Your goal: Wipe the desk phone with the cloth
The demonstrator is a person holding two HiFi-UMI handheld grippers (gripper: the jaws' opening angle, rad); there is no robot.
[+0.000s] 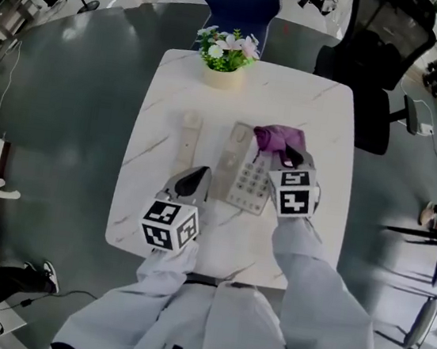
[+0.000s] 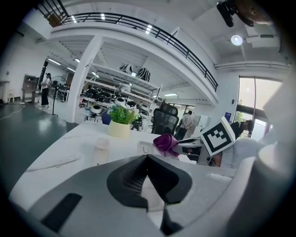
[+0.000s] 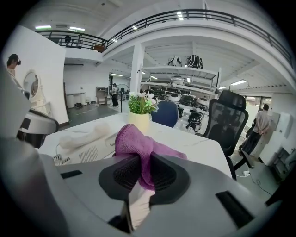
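- Over the phone's far right corner, the right gripper (image 1: 289,157) pinches a bunched purple cloth (image 1: 274,137) between its jaws.
- Phone (image 1: 242,177) sits mid-table, and its handset (image 1: 188,138) lies off the cradle, just to its left.
- Left gripper (image 1: 195,179) hovers at the phone's near left, jaws together and empty.
- Wiping seems barely begun. The keypad and handset likely remain, and no view shows what is clean.
- White marble table (image 1: 309,245) has a potted plant (image 1: 225,52) at its far edge.
- Grey floor (image 1: 69,94) and a black chair (image 1: 367,77) lie beyond, in an open workshop.
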